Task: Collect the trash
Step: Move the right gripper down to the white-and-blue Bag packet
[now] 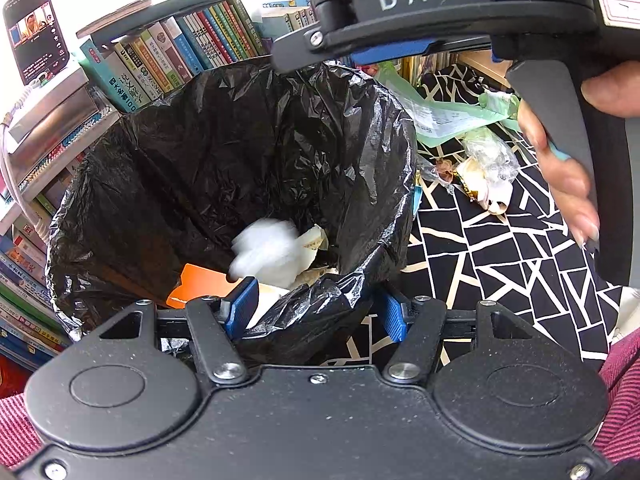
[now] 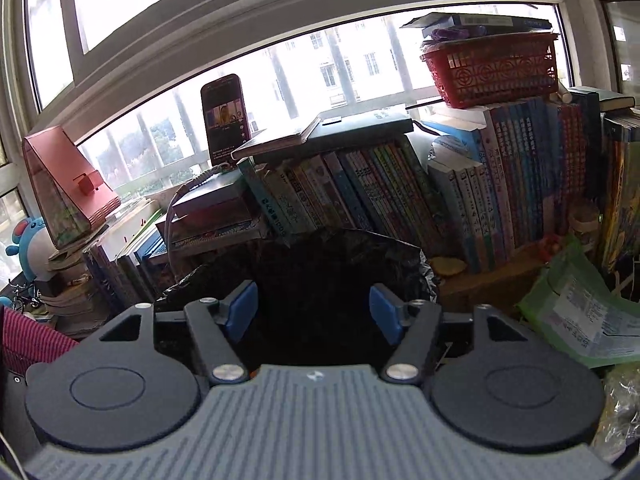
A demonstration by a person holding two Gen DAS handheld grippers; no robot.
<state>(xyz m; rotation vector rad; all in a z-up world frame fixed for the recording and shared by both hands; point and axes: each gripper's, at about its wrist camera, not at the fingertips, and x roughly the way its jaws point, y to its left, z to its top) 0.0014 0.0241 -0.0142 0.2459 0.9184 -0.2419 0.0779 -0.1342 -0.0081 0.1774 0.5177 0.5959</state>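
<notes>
Left gripper (image 1: 316, 314) fingers pinch black bag (image 1: 240, 152) rim, mouth kept wide; right gripper (image 2: 313, 312) fingers apart, empty; white wad (image 1: 266, 252) mid-drop.

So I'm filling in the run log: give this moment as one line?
left hand-held gripper: shut on black plastic bin bag rim | right hand-held gripper: open, empty | blurred white wad: inside bag

Row of upright books (image 2: 360, 192) stood along window (image 2: 256, 80), more (image 1: 168, 56) behind. Phone (image 2: 225, 118), screen lit, leaned upright on book stack. Red basket (image 2: 494, 72) sat atop taller books at right. Blue plush toy (image 2: 28, 240) at far left. Black-and-white patterned cloth (image 1: 500, 240) covered surface.
</notes>
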